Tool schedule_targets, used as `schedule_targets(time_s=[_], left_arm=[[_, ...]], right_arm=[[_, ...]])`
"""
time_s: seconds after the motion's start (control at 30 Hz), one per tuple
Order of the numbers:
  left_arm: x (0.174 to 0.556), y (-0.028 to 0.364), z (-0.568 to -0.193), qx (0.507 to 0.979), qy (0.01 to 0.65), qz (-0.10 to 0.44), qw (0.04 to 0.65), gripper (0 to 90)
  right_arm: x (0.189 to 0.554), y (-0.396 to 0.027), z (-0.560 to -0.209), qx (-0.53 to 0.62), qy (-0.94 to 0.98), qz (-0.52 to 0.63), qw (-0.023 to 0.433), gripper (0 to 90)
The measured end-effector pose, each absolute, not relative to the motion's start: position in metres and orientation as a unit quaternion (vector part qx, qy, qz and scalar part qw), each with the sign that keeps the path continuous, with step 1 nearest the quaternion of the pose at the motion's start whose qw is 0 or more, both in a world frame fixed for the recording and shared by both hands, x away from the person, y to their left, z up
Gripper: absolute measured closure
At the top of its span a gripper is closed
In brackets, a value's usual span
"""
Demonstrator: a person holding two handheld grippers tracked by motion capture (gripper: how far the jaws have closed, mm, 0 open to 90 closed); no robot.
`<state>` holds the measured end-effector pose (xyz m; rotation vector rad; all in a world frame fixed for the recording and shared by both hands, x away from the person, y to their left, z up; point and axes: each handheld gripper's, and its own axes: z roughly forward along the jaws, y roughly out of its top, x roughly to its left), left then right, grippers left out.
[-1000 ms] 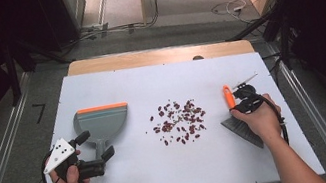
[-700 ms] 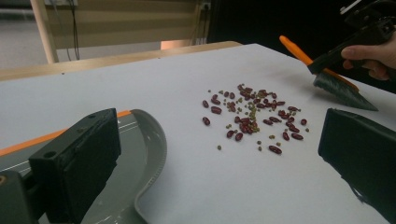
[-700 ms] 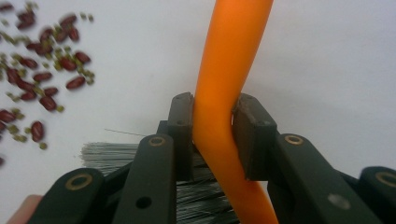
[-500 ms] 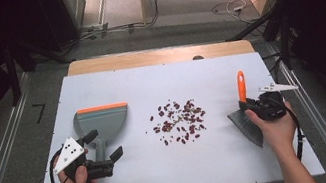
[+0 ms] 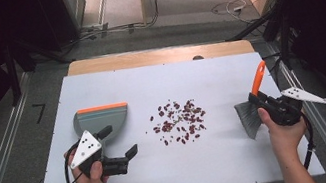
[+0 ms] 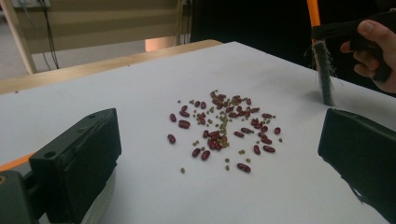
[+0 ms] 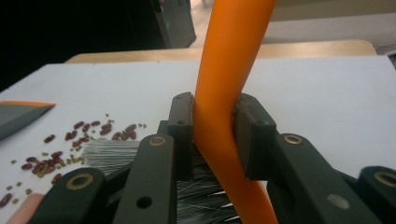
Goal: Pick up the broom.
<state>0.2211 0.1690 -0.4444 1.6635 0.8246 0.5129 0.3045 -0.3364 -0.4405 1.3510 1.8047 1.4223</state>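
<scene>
Holding: the right gripper [image 5: 261,104] was clamped on the orange handle of the brush [image 5: 258,100], both jaws pressed against the handle's sides just above the bristles, as the right gripper view showed [image 7: 215,135].
Brush: light and stiff in the handle, soft in the grey bristles, by my judgement; the smooth plastic could twist in the jaws, so a hold low on the handle, near the head, looked soundest.
Brush position: upright near the table's right edge, bristles down, at or just above the white table [image 5: 190,173]; contact could not be told.
Beans: a loose scatter of red beans [image 5: 179,121] and smaller green ones at mid-table, small, hard and likely to roll or skip under a fast sweep.
Dustpan: the grey dustpan [image 5: 101,122] with its orange lip lay flat at the left, well apart from the beans; probably light and apt to slide if pushed.
Left gripper: the left gripper [image 5: 123,159] had its jaws spread wide and empty, just beside the dustpan's near end.
Hands: both forearms came in low from the near edge, the right hand [image 5: 281,126] tilted to stand the brush up, the left hand [image 5: 90,178] level.
</scene>
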Motion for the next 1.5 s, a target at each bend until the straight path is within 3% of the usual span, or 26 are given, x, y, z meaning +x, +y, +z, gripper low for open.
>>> schedule_targets(time_s=[0.23,0.83,1.17,1.5], left_arm=[[0.227,0.149,-0.441,0.713,0.34,0.216,0.574,0.4],[0.244,0.117,-0.443,0.698,0.331,0.207,0.6,1.3],[0.24,0.094,-0.444,0.706,0.327,0.17,0.605,1.7],[0.233,0.072,-0.442,0.715,0.323,0.151,0.601,9.7]], right_arm=[[0.293,-0.324,-0.424,0.473,0.648,0.537,0.262,68.5],[0.281,-0.269,-0.41,0.423,0.662,0.574,0.232,68.5],[0.272,-0.231,-0.409,0.394,0.678,0.584,0.21,68.4],[0.259,-0.203,-0.408,0.372,0.687,0.59,0.205,68.4]])
